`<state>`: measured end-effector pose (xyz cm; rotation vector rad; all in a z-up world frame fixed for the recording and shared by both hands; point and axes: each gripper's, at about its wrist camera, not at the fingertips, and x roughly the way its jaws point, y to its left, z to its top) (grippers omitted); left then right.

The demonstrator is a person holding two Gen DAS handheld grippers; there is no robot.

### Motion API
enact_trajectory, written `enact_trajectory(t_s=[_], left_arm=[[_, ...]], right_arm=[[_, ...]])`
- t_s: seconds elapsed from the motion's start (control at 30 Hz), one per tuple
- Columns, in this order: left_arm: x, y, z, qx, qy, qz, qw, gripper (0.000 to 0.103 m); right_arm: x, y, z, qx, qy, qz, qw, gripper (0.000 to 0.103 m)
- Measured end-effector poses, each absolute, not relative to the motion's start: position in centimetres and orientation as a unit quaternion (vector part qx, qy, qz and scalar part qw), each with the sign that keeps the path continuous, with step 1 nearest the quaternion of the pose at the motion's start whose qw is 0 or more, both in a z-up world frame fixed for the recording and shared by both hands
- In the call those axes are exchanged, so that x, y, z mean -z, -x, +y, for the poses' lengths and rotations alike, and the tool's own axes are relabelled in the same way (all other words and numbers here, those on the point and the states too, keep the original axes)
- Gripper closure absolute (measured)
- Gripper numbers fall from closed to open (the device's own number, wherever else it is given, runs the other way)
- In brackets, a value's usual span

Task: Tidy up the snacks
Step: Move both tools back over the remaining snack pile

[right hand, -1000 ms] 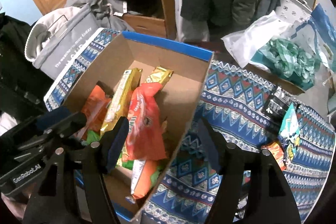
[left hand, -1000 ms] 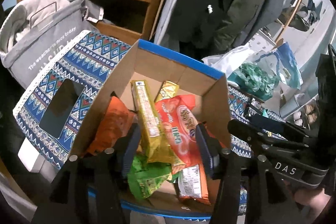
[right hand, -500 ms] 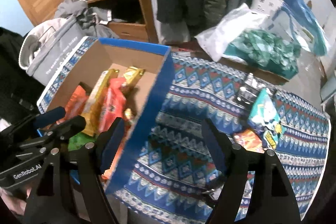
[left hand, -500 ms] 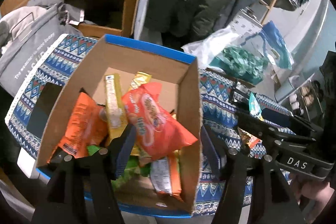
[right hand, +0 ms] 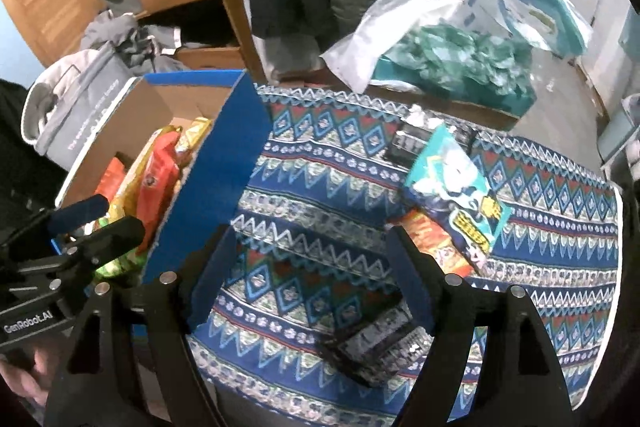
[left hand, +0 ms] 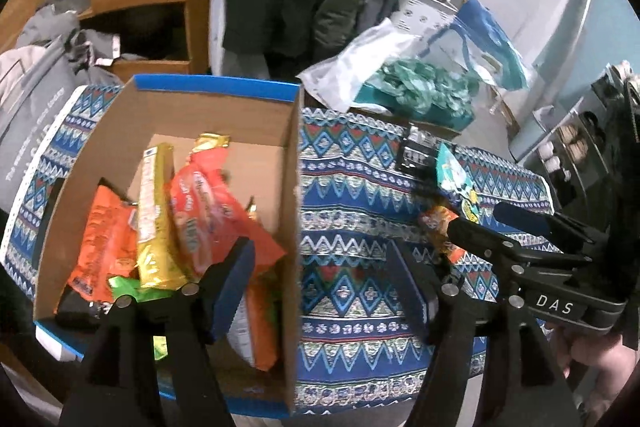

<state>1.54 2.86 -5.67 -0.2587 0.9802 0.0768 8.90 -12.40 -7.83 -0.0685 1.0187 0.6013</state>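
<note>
Both your grippers are empty, jaws opening.
Your left gripper (left hand: 320, 291) straddles the box (left hand: 294, 187) wall; your right gripper (right hand: 310, 275) hangs over the cloth (right hand: 320, 187), touching nothing.

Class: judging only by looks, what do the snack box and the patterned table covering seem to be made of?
Box: apparently cardboard, with matte brown inside walls, a thin cut edge and a smooth blue outer skin. Table covering: probably woven or printed fabric, matte, with a bordered edge; blur leaves the weave uncertain.

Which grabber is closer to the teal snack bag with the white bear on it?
Right. The right gripper, jaws opening and empty, hovers just beside the teal bag. The left gripper, jaws also opening, straddles the cardboard box wall, farther away.
</note>
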Motion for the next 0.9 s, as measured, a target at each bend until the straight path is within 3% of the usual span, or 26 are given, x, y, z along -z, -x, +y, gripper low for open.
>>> enact_trajectory(t_s=[0.53,0.9], left_arm=[[7.2,-4.5,-2.4,-0.001,0.104,0.496,0.862,0.033],[9.4,-8.0,-4.7,0.013,0.094,0.513,0.853,0.033]], right_arm=[[11.5,-11.1,-19.7,-0.245,0.006,0.496,0.833,0.02],[13.7,-14.7,-20.3,-0.277,0.082,0.495,0.82,0.02]])
